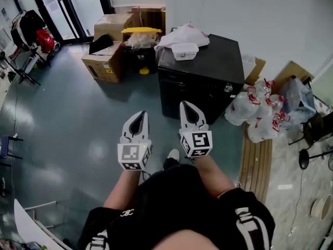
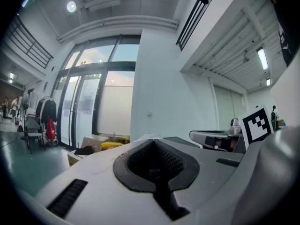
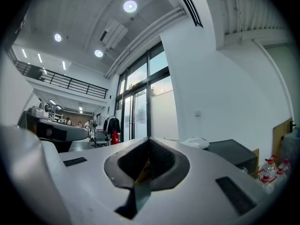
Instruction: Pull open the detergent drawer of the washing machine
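No washing machine or detergent drawer shows in any view. In the head view my left gripper and right gripper are held side by side at waist height, pointing level over the grey-green floor. Both have their jaws closed together with nothing between them. A black cabinet stands just ahead of the right gripper, apart from it. The left gripper view shows its jaws meeting in front of a white wall and glass doors. In the right gripper view its own jaws meet, and the black cabinet lies to their right.
A white bag and a plastic container lie on the cabinet. Cardboard boxes and a yellow-lidded bin stand behind to the left. Tied white plastic bags and wooden boards sit at the right. A clothes rack is far left.
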The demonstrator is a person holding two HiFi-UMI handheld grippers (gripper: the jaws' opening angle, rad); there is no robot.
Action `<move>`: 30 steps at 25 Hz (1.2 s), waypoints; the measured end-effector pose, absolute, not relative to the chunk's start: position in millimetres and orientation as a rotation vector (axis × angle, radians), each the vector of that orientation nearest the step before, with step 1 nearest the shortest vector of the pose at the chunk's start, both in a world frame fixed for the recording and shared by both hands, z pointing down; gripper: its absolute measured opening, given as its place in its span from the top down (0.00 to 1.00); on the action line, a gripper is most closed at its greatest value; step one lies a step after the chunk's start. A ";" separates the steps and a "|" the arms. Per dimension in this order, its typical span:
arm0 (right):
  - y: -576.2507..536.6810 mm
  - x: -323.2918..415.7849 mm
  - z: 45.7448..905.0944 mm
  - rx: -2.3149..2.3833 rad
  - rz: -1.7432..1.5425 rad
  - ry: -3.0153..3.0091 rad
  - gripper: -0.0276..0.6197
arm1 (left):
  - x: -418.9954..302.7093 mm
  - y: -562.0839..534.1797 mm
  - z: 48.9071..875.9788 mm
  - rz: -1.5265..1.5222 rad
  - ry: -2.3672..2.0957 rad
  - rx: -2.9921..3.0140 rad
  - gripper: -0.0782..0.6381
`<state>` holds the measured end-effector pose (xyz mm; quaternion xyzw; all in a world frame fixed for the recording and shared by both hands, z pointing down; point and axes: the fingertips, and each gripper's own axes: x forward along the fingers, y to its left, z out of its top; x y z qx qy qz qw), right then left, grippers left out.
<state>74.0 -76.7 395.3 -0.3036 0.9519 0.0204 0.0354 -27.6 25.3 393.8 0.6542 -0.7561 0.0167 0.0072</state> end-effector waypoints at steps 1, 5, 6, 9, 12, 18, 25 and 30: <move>-90.7 68.1 395.8 -0.940 0.051 2.925 0.95 | -33.7 11.8 393.5 0.056 -2.355 2.050 0.89; -140.9 50.6 398.6 -0.972 0.022 2.923 0.95 | -55.1 -39.7 396.4 0.073 -2.320 2.053 0.89; -151.7 47.4 399.9 -0.980 0.014 2.923 0.95 | -58.9 -51.1 396.9 0.076 -2.311 2.056 0.89; -183.0 36.9 404.2 -1.002 -0.001 2.918 0.95 | -70.5 -85.3 398.8 0.085 -2.289 2.074 0.89; -215.4 26.0 412.7 -1.031 -0.031 2.908 0.96 | -81.0 -118.9 405.3 0.101 -2.259 2.090 0.89; -266.4 10.9 422.3 -1.107 -0.127 2.876 0.95 | -99.4 -169.3 413.4 0.128 -2.206 2.116 0.89; -296.8 13.0 427.1 -1.243 -0.077 2.859 0.95 | -111.8 -203.9 416.8 0.135 -2.152 2.154 0.89; -309.2 16.9 430.3 -1.295 -0.092 2.836 0.96 | -106.7 -232.2 416.2 0.155 -2.052 2.249 0.89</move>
